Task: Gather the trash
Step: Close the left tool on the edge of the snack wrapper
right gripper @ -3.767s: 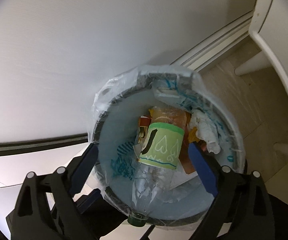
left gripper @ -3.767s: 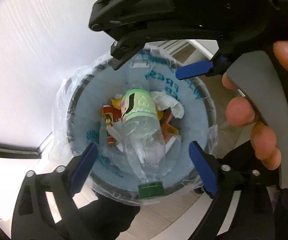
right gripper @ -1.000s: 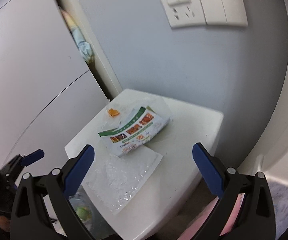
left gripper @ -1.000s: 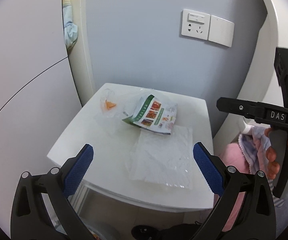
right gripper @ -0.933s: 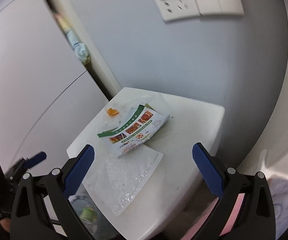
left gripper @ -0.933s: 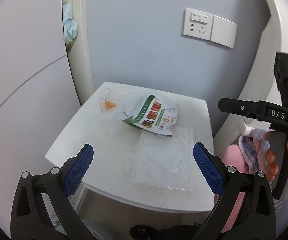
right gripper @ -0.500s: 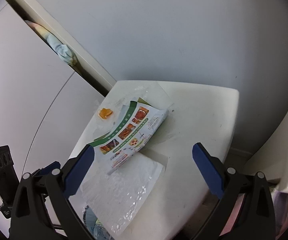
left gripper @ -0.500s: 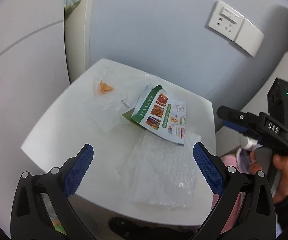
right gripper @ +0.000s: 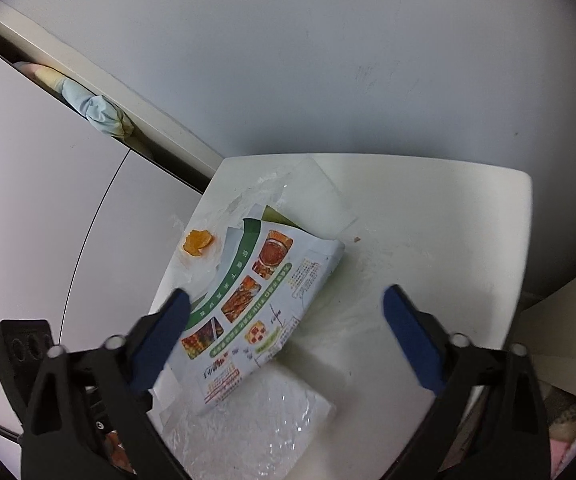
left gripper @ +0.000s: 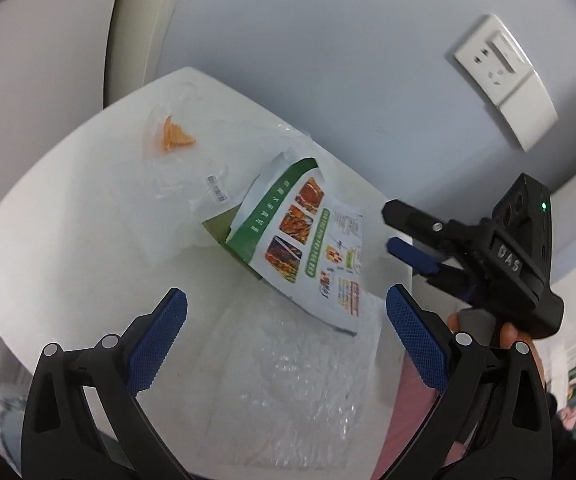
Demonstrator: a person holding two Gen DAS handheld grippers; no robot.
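Hovering with my left gripper (left gripper: 284, 340) and right gripper (right gripper: 284, 336) both open and empty; printed food packet (left gripper: 308, 248), bubble wrap (left gripper: 288, 392) and orange-scrap wrapper (left gripper: 170, 140) await collection from the table (left gripper: 68, 240).

A home — wall socket (left gripper: 502, 80), white side table (right gripper: 440, 216).

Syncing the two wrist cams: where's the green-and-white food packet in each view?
Left wrist: food packet right of centre, beyond the open left tool.
Right wrist: food packet lower centre-left, partly between the open right tool's fingers.
Shared landmark: orange scrap on the table.
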